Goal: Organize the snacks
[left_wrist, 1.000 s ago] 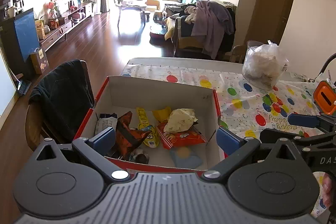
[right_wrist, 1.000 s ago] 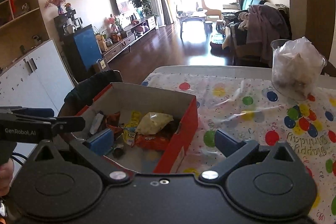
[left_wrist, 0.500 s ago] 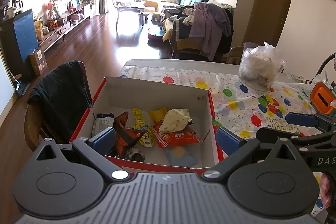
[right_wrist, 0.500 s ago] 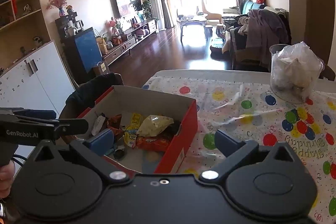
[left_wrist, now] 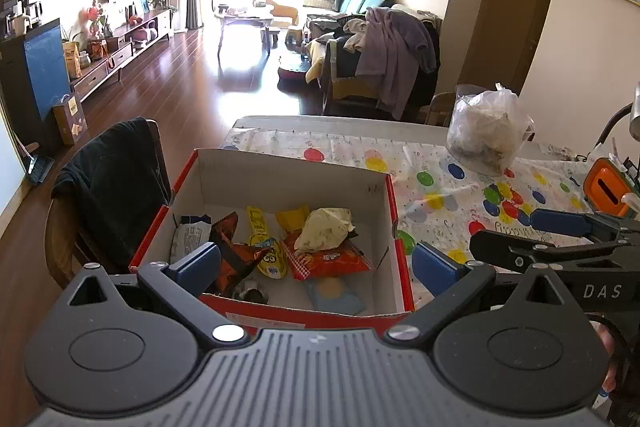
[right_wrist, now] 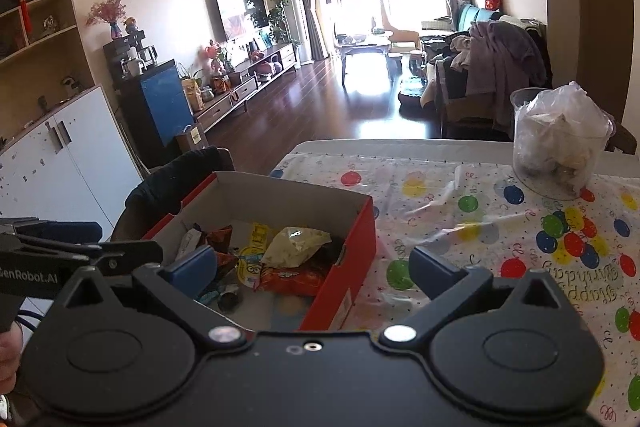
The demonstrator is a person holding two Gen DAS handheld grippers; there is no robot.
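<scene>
Left wrist view: we are holding the left gripper (left_wrist: 314,261) spread wide and empty above the near wall of the red box (left_wrist: 390,227), which is sitting at the table's left edge on the balloon tablecloth (left_wrist: 460,187). The snacks are all lying inside it: an orange-red packet (left_wrist: 330,261), a crumpled pale bag (left_wrist: 324,225) resting on top of it, a yellow minion packet (left_wrist: 266,247), a dark orange wrapper (left_wrist: 236,251) and a white pouch (left_wrist: 188,239). Compared with a second ago, the box is appearing slightly farther and lower in frame, so we are drawing up and back, not reaching in. Right wrist view: the right gripper (right_wrist: 312,269) is likewise gaping with nothing between its fingers, hovering over the box's right wall; here too the scene is receding. No loose snack is showing on the cloth, only a clear tub of plastic bags (right_wrist: 560,143). We are judging the collecting as finished, or nearly so.
</scene>
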